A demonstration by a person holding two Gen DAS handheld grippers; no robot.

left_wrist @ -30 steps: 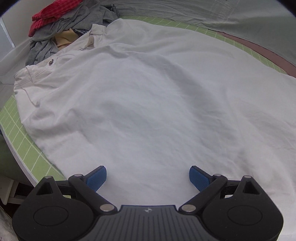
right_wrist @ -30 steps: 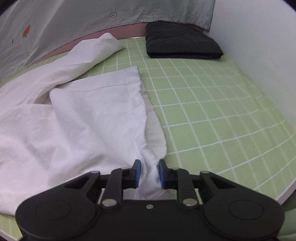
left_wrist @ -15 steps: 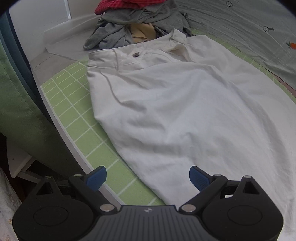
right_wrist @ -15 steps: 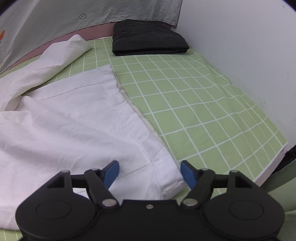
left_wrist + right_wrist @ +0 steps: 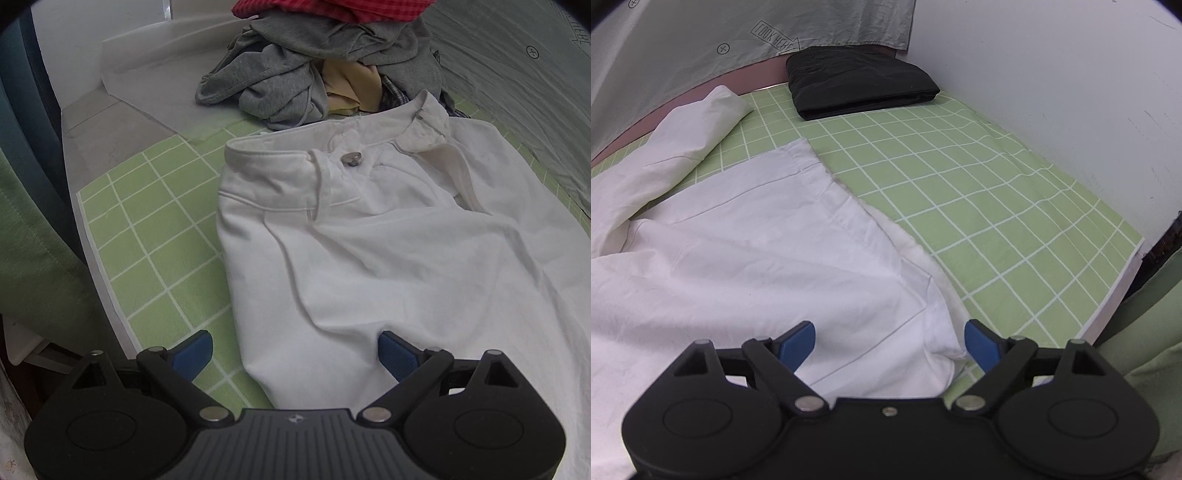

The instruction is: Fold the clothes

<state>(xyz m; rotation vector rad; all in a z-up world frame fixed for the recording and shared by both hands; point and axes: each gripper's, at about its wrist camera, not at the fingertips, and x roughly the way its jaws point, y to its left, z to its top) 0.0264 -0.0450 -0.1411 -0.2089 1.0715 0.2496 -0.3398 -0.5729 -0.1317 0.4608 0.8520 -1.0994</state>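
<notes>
Grippers tilted down over white trousers (image 5: 369,258): left gripper (image 5: 295,350) agape; right gripper (image 5: 890,343) just spread, hem released

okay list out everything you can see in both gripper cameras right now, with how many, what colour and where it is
white trousers: one, white, spread flat over the mat, waistband toward the clothes pile, leg hems at the other end
metal button: one, silver, on the waistband
clothes pile: one heap, grey, red check and yellow pieces, beyond the waistband
folded garment: one, black, far corner of the mat by the wall
grid mat: one, light green with white lines, under everything
grey sheet: one, grey with printed marks, hanging behind the mat
left gripper: black with blue pads, open, over the trousers' near edge
right gripper: black with blue pads, just opened, a leg hem corner lies loose between its fingers
</notes>
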